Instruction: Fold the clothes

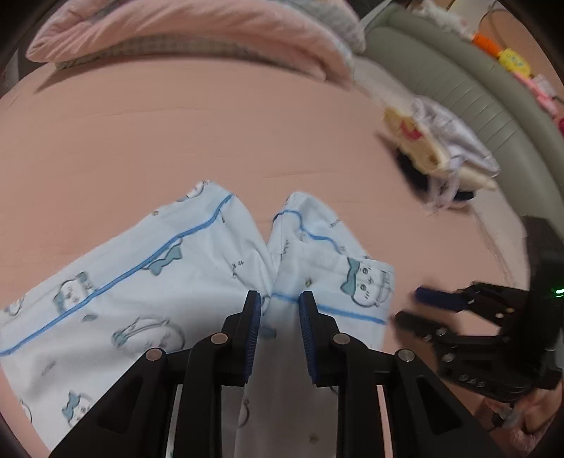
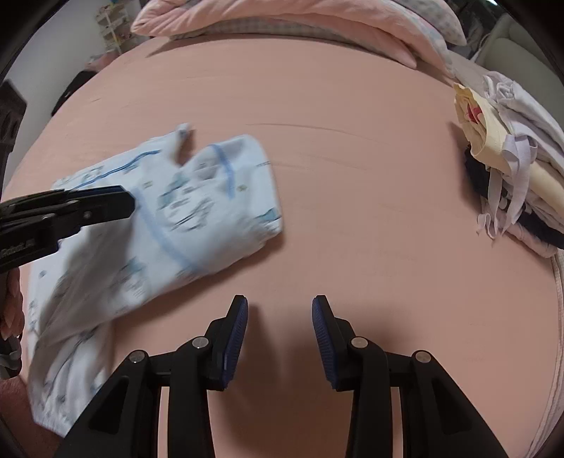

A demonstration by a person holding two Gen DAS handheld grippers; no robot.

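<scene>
Left gripper (image 1: 280, 299) low over pale blue printed pajamas (image 1: 148, 282), jaws a narrow gap apart, a ridge of the cloth lying between the pads; no clear pinch visible, so apparently not gripping. Right gripper (image 2: 280, 306) hovering over bare pink bedsheet (image 2: 352, 158), jaws moderately apart, nothing between them, pajamas just off to its left.

Pajamas spread on the bed, partly folded: in the right wrist view, one end doubled over on itself, blue piping across it, the rest trailing toward the near edge. Picture blurred around the cloth and the left gripper.

Farther out, a stack of folded clothes (image 2: 511, 169) at the right side of the bed, well apart from the pajamas: white, cream and dark pieces, loose white straps hanging off the front. Pink bedding (image 2: 299, 17) heaped along the far edge. Grey-green padded headboard (image 1: 458, 77) beyond the stack.

Likely trouble from here: the doubled-over end slipping open if pulled by one layer only; a crooked fold if only one gripper takes hold of the cloth; the trailing part sliding off the near edge; dangling straps snagging on a gripper passing close to the stack.

No boxes, baskets or other containers in view.
</scene>
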